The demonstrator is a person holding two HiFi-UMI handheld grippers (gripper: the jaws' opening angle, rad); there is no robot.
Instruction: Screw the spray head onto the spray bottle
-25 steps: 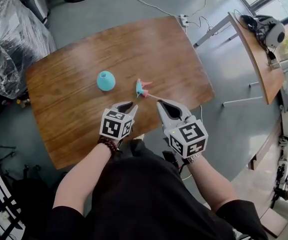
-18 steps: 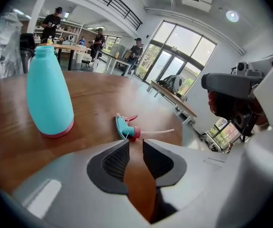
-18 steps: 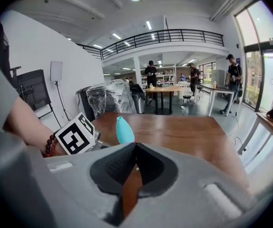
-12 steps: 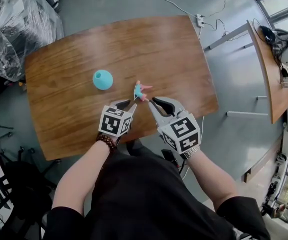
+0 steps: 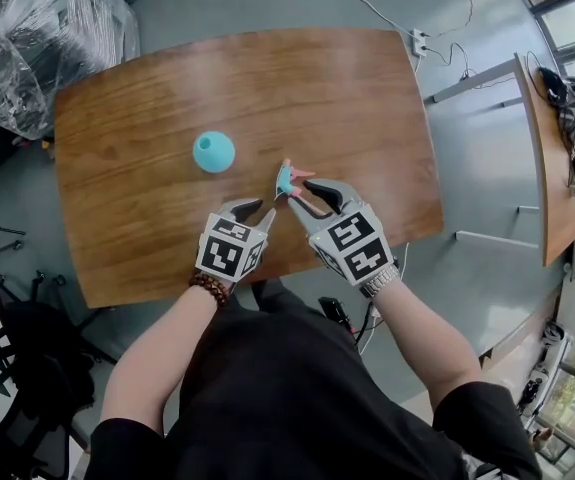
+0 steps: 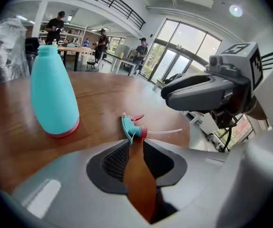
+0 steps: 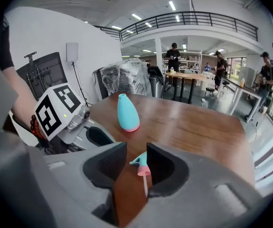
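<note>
A teal spray bottle [image 5: 213, 152] with a pink base stands upright and uncapped on the wooden table [image 5: 367, 98]. It also shows in both gripper views [image 6: 53, 94] [image 7: 127, 112]. The teal-and-pink spray head [image 5: 289, 180] lies on its side near the front edge, its thin tube trailing right. My right gripper [image 5: 305, 190] has just been opening. Its jaws stand apart around the spray head [image 7: 141, 165], which lies on the table close to the right pad. My left gripper [image 5: 257, 211] hovers just short of the spray head [image 6: 132, 128], slightly open and holding nothing.
Plastic-wrapped equipment [image 5: 27, 38] stands off the table's back left. A second desk [image 5: 547, 158] sits to the right, with cables and a power strip [image 5: 419, 40] on the floor. Several people stand at far tables in the gripper views.
My right gripper has come down and forward to the spray head, and its jaws have opened around it. The left gripper has barely shifted.
</note>
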